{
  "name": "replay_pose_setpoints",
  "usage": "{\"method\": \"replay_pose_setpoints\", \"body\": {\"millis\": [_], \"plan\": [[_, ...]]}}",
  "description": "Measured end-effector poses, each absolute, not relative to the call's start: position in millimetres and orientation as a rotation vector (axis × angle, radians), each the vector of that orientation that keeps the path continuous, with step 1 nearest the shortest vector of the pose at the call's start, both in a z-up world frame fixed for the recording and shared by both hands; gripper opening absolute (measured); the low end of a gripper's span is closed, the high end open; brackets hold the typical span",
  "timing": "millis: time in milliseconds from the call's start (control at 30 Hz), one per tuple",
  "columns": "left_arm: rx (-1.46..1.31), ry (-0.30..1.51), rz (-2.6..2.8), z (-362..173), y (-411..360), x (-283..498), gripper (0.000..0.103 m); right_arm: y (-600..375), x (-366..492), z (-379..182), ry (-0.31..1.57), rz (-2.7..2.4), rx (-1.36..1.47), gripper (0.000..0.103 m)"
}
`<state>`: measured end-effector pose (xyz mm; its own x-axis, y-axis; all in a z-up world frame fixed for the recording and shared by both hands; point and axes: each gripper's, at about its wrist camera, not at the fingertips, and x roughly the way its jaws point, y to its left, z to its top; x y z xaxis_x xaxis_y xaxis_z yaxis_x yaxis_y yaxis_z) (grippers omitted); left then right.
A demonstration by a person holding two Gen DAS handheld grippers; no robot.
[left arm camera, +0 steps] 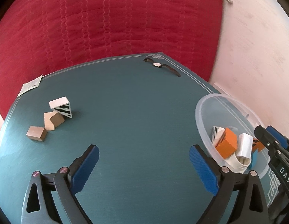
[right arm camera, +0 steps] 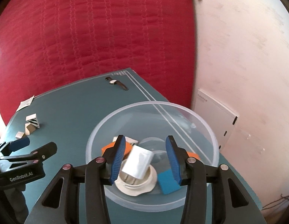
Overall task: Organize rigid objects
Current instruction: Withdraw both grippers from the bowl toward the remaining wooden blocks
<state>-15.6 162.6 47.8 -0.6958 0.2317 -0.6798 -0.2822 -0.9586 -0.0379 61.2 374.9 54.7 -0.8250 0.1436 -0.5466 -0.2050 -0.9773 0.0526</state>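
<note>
Over bowl (right arm camera: 198, 117): right tool (right arm camera: 146, 160) open above charger (right arm camera: 138, 160) | left tool (left arm camera: 144, 168) open | watch (left arm camera: 161, 66) far corner

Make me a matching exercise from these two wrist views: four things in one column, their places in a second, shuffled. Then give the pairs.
Things:
1. wristwatch
2. white charger
3. striped block
4. paper slip

Places:
A. in the clear bowl, below the right gripper
B. at the mat's far left edge
C. near the mat's far corner pattern
D. beside two plain wooden blocks, on the left side of the mat

Pairs: 1-C, 2-A, 3-D, 4-B
</note>
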Motion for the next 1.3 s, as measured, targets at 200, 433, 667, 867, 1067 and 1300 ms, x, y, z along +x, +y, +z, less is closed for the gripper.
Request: {"method": "replay_pose_setpoints", "body": {"millis": [200, 433, 667, 867, 1067, 1300], "plan": [[-1.074, 0.068, 2.686, 46, 144, -21, 0.101, 354, 56, 55, 0.143, 2.878, -0.851, 0.047], [-1.104, 0.044, 2.738, 42, 117, -26, 0.101, 321, 49, 52, 0.086, 2.950, -0.893, 0.047], [-1.142, 0.012, 2.801, 39, 85, -34, 0.101, 292, 41, 49, 0.058, 3.017, -0.942, 0.049], [-1.160, -0.018, 2.860, 39, 58, -43, 0.101, 274, 42, 48, 0.043, 3.053, -0.973, 0.054], [-1.162, 0.018, 2.936, 39, 30, -54, 0.102, 268, 39, 41, 0.053, 3.072, -1.037, 0.054], [-1.215, 0.004, 3.013, 32, -6, -72, 0.102, 258, 35, 34, 0.047, 3.090, -1.107, 0.055]]}}
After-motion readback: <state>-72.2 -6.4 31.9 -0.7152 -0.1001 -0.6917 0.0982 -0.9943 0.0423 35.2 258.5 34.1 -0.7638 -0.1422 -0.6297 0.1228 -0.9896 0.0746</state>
